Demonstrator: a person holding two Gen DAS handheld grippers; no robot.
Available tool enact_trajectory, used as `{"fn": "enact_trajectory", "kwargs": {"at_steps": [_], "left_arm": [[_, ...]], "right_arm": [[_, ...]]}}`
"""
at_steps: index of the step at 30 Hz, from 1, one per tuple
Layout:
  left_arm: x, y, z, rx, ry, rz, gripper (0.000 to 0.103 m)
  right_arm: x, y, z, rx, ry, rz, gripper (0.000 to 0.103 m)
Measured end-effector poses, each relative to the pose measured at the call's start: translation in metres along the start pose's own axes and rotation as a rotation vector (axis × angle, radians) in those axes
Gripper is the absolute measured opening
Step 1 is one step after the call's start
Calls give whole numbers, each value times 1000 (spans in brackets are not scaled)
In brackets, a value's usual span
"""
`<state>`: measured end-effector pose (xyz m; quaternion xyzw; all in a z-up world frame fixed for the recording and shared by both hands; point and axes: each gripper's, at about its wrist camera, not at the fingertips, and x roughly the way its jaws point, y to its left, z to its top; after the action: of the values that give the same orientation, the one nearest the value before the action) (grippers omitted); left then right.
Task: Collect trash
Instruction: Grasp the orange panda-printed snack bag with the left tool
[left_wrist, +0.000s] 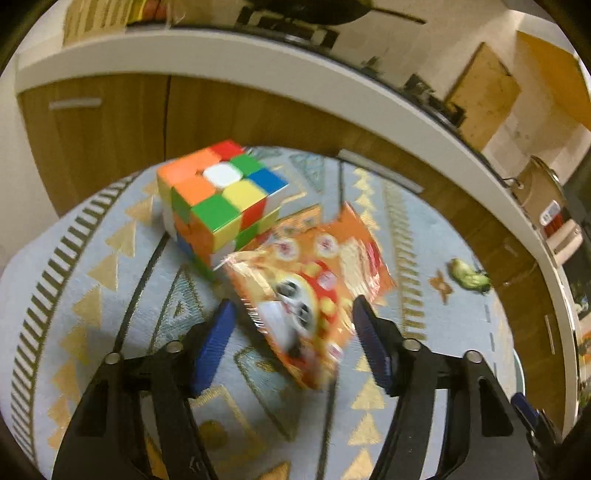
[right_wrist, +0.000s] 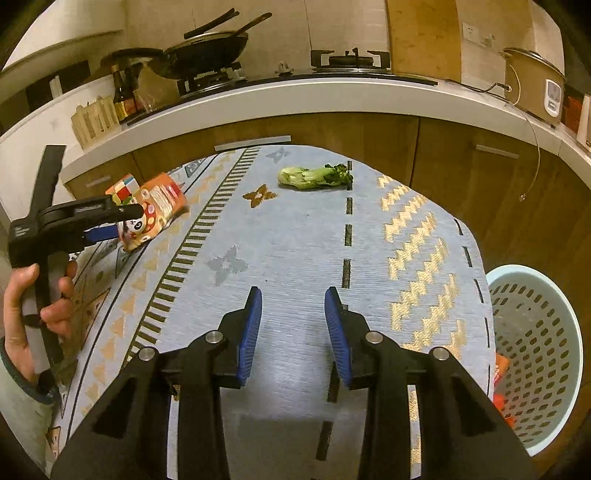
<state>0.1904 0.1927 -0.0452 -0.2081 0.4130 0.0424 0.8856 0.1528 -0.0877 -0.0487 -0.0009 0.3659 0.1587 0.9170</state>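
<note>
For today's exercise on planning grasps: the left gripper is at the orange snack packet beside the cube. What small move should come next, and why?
Probably close the left gripper on the packet. The packet already lies between its open blue pads, neither visibly pressing it yet, and the cube sits clear behind. The basket waits off the table's far side.

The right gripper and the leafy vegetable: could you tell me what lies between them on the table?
Only bare patterned tablecloth separates the right gripper from the leafy vegetable, seen in the right wrist view.
</note>
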Motion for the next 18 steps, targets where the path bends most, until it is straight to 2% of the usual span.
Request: {"fn": "enact_trajectory", "kwargs": {"at_steps": [4,6,10,13,18], "left_arm": [[0,1,-6,11,-11,-14,56],[-2,-5,-11,38,3,-30,49],[-9,-18,-25,44,57,-162,49],[-18,-35,-39,104,79,-246,49],[-45,-43,-49,208,49,-311,57]], "right_arm": [[4,-1,1,5,12,-4,32],[6,-1,1,4,18,-9,32],[7,2,1,-5,19,-20,32],[6,3,1,-9,17,-28,32],[6,0,1,4,19,-21,32]]}}
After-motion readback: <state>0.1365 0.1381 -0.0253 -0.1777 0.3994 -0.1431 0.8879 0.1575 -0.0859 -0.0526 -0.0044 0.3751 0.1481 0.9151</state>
